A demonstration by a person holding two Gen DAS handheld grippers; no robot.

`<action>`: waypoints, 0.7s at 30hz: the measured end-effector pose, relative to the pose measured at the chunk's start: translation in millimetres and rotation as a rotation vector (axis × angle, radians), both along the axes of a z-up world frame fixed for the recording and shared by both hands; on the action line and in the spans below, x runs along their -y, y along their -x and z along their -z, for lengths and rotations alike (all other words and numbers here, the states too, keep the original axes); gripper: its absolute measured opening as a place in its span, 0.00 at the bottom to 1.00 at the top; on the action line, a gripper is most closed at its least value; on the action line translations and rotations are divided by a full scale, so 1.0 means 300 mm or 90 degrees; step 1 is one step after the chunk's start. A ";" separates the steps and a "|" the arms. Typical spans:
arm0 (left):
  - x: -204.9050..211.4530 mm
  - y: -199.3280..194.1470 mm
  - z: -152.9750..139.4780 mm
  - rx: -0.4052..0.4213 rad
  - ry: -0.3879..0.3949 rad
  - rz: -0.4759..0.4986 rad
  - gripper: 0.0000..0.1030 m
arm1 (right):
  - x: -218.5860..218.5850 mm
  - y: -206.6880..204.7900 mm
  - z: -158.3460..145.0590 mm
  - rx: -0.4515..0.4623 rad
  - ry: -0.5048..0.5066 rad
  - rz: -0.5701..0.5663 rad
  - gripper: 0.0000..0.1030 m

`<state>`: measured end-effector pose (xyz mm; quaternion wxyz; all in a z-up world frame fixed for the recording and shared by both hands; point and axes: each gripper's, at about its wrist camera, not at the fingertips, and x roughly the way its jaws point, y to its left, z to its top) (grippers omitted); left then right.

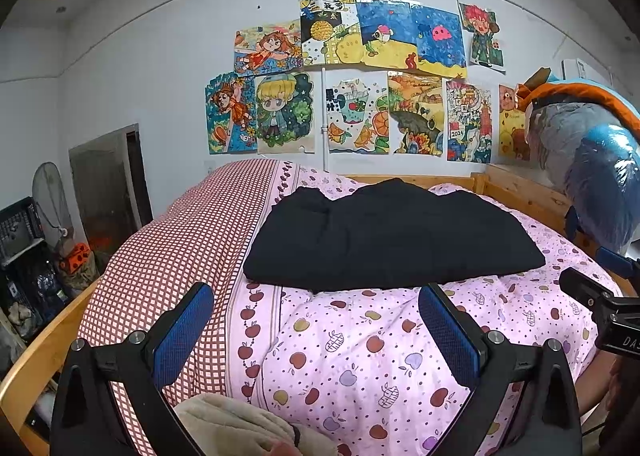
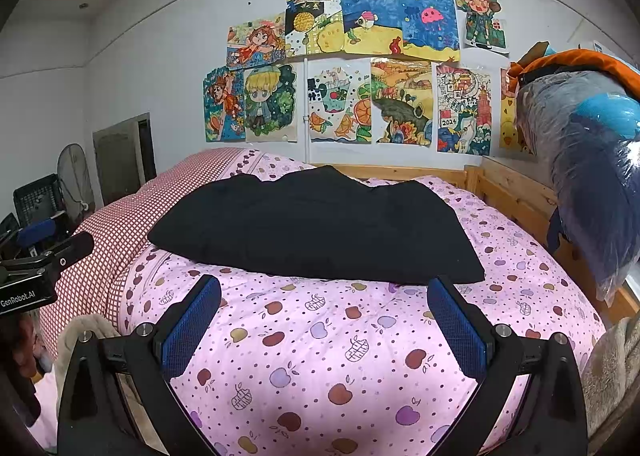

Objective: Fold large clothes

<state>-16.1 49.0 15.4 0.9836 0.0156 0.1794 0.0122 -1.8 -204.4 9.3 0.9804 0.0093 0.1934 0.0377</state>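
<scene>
A black garment lies folded into a wide, flat bundle on the pink apple-print bedcover, and everything else can be placed from it. The left claw hangs just in front of the garment's near edge with its two blue-padded fingers spread wide apart, gripping nothing and not touching the cloth. The right claw sits likewise in front of the garment, a little to the right of the left one, its blue fingers also parted and empty over the bedcover. To the left of the garment runs a strip of red-and-white checked cloth — it borders the pink print along a line of printed apples. Behind the garment stands the wooden bed frame, and above that a white wall covered with bright children's drawings. To the right of the garment, past the frame, a bulky bundle wrapped in clear plastic rests with an orange edge on top. Far to the left of the garment a standing fan and dark crates crowd the corner. A beige fleecy cloth shows in front of the garment at the left claw's base — whether it is a sleeve cannot be told.
</scene>
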 end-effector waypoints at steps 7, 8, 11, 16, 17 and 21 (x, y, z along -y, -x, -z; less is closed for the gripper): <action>-0.002 0.004 0.003 0.000 0.001 -0.002 1.00 | 0.000 0.001 0.002 0.000 -0.001 0.000 0.98; -0.002 0.004 0.004 -0.001 0.000 -0.002 1.00 | -0.001 0.000 0.002 0.001 -0.001 0.000 0.98; -0.004 0.005 0.003 0.000 0.001 -0.004 1.00 | 0.000 0.000 0.003 -0.001 -0.001 0.001 0.98; -0.007 0.004 0.004 0.000 0.000 -0.004 1.00 | 0.003 0.000 0.009 -0.003 -0.002 0.000 0.98; -0.008 0.003 0.004 0.001 0.000 -0.004 1.00 | 0.002 0.000 0.009 -0.003 -0.002 0.000 0.98; -0.009 0.009 0.008 0.002 0.001 -0.007 1.00 | 0.004 0.000 0.011 -0.002 -0.002 0.001 0.98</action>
